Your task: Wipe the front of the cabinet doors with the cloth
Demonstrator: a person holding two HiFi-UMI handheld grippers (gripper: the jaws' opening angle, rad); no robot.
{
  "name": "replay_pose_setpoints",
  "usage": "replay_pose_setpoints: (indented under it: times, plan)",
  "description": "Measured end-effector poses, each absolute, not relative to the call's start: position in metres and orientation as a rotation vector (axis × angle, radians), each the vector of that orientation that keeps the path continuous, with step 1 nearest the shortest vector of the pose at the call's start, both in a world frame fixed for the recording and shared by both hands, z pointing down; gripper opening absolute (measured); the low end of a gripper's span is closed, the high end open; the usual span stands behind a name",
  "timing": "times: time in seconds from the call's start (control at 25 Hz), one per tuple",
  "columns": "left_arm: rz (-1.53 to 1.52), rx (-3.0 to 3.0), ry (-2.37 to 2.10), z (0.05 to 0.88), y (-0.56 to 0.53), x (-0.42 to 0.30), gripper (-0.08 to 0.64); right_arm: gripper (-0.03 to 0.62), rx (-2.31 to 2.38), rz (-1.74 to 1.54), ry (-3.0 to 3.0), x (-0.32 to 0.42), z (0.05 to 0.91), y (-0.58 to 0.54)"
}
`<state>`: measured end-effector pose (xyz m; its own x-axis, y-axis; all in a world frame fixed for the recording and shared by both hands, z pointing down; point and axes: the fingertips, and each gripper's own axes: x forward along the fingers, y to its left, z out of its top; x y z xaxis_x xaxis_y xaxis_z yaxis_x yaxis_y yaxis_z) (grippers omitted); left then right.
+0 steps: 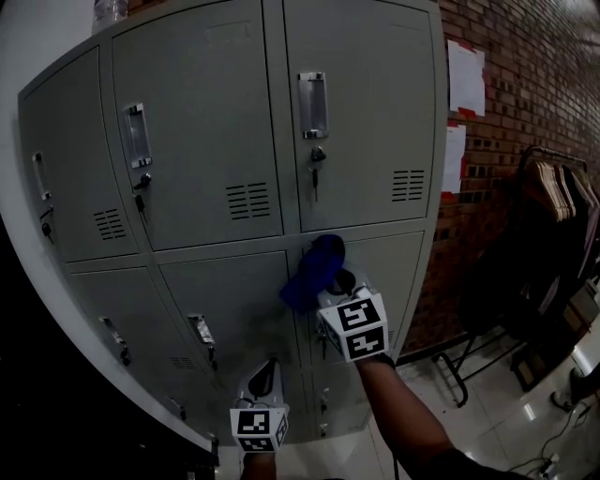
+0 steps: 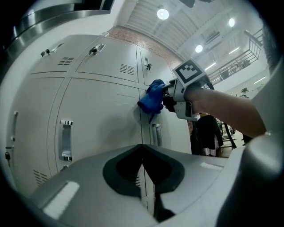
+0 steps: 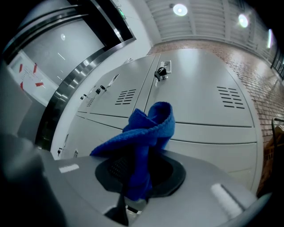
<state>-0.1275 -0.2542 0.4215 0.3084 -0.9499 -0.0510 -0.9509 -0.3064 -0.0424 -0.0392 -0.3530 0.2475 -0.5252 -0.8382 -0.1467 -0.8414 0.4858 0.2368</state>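
The grey metal cabinet (image 1: 216, 141) has two rows of doors with handles and vent slits. A bunched blue cloth (image 1: 314, 272) is clamped in my right gripper (image 1: 339, 281) and lies against the top of the lower doors, at the seam between the middle and right ones. In the right gripper view the cloth (image 3: 144, 133) rises out of the jaws of the right gripper (image 3: 140, 177) and hides them. From the left gripper view the cloth (image 2: 152, 99) rests on the door face. My left gripper (image 1: 266, 377) hangs lower, in front of the bottom doors, its jaws (image 2: 143, 170) together on nothing.
Keys hang in the upper door locks (image 1: 316, 178). A brick wall (image 1: 511, 187) with white papers (image 1: 466, 80) runs to the right of the cabinet. A rack of dark clothes (image 1: 562, 220) stands further right. A bottle (image 1: 111, 11) sits on top of the cabinet.
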Motion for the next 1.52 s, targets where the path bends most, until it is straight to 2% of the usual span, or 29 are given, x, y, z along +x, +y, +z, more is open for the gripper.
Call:
replay_pose_setpoints:
  times: [0.4, 0.84, 1.52]
  plan:
    - [0.026, -2.512, 1.784, 0.424, -0.257, -0.112, 0.017, 0.069, -1.621, 0.385, 2.674, 0.014, 0.249, -0.363]
    - [0.019, -2.541, 1.723, 0.423, -0.257, -0.076, 0.017, 0.071, -1.847, 0.393, 2.586, 0.127, 0.254, -0.383]
    - [0.020, -2.533, 1.757, 0.428, -0.250, -0.068, 0.017, 0.071, -1.925, 0.395, 2.529, 0.176, 0.255, -0.388]
